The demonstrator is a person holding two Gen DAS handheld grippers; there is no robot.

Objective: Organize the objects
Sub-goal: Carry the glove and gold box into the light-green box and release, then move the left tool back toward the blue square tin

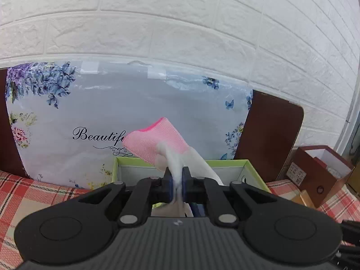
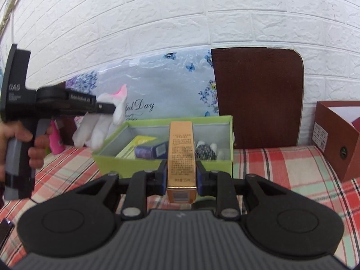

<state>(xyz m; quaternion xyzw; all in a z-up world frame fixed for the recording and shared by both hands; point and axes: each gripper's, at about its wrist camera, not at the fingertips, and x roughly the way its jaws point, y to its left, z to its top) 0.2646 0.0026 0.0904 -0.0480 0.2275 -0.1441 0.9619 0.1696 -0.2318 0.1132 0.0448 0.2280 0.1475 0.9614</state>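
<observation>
Roughly midway through the tidy-up, judging by the open lime-green cardboard box (image 2: 162, 168) sitting on the plaid-covered table (image 2: 281, 168) toward its back edge, already holding a few bits: a flat yellow-green packet (image 2: 137, 145), a small dark purple box (image 2: 149, 151) and a shiny metal scouring ball (image 2: 203, 152), all resting on the grey lining.

Two more items being carried in right now. Left gripper (image 1: 177, 175) clamping down nearly shut on thin white fabric of a knitted work glove with a pink ribbed cuff (image 1: 155, 139), hanging just above the green box (image 1: 225, 164), limp fingers drooping over the box's left wall in the right wrist view. Soft, floppy, probably going to bunch up wherever dropped.

Right gripper (image 2: 181, 175) squeezing a tall, slim gold cardboard carton with fine print (image 2: 181, 157) between its blue pads, narrow opening, carton lying along the fingers and pointing at the box's near wall. Rigid, glossy, square-edged, so likely an easy set-down.

Still left, by the look of it: getting both into the box, plus a pink object (image 2: 55, 141) standing near the table's left edge. Open reddish-brown cardboard box (image 2: 333, 135) sitting at the right edge, contents hard to make out.
</observation>
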